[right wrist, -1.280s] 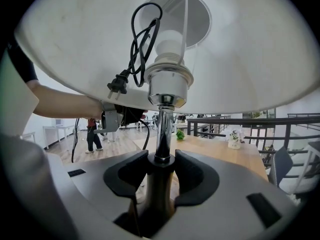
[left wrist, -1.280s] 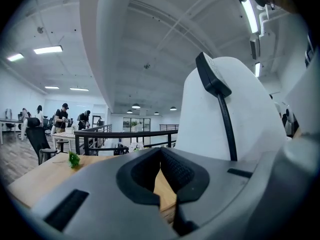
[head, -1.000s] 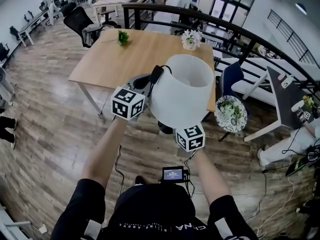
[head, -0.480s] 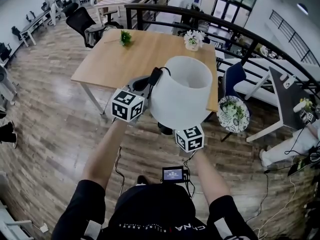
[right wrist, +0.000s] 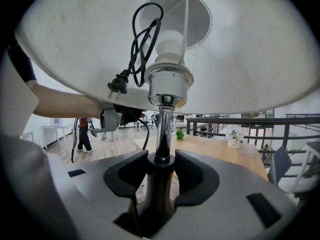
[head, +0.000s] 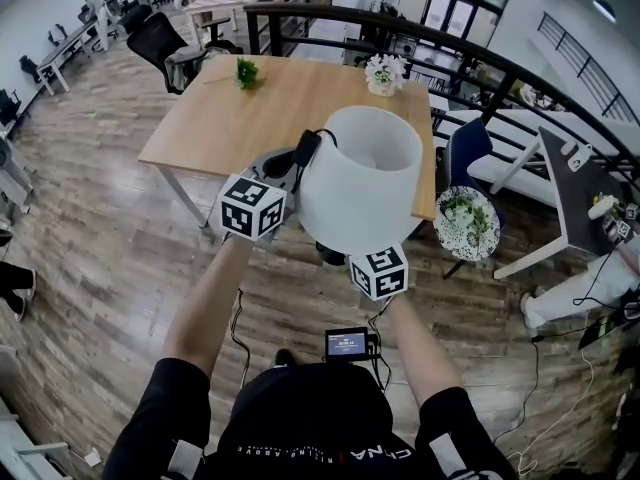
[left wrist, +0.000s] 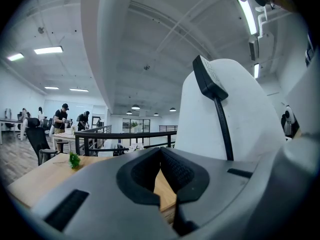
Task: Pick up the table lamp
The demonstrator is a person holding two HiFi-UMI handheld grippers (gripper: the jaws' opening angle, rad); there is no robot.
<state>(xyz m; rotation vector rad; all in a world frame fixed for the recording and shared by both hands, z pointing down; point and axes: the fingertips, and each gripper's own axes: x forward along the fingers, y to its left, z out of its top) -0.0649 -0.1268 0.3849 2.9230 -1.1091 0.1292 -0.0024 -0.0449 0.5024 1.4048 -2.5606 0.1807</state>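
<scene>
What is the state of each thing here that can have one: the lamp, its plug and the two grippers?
table lamp, held in the air, unlit.
plug, not plugged in, hanging free under the shade.
right gripper, shut on the table lamp's stem.
left gripper, shut, nothing between its jaws, beside the shade.

A black short-sleeved shirt (head: 300, 433) was worn, marked with pale lettering across the chest and a pale patch on each sleeve. A small black device (head: 347, 345) with a lit screen was fitted at the chest, and a thin dark cable was run from it. The left gripper (left wrist: 160, 170) and right gripper (right wrist: 161, 164) were cased in smooth grey shells and fitted with black ribbed pads (left wrist: 179, 173). Each was topped by a white cube (head: 253, 206) printed with black square markers.
</scene>
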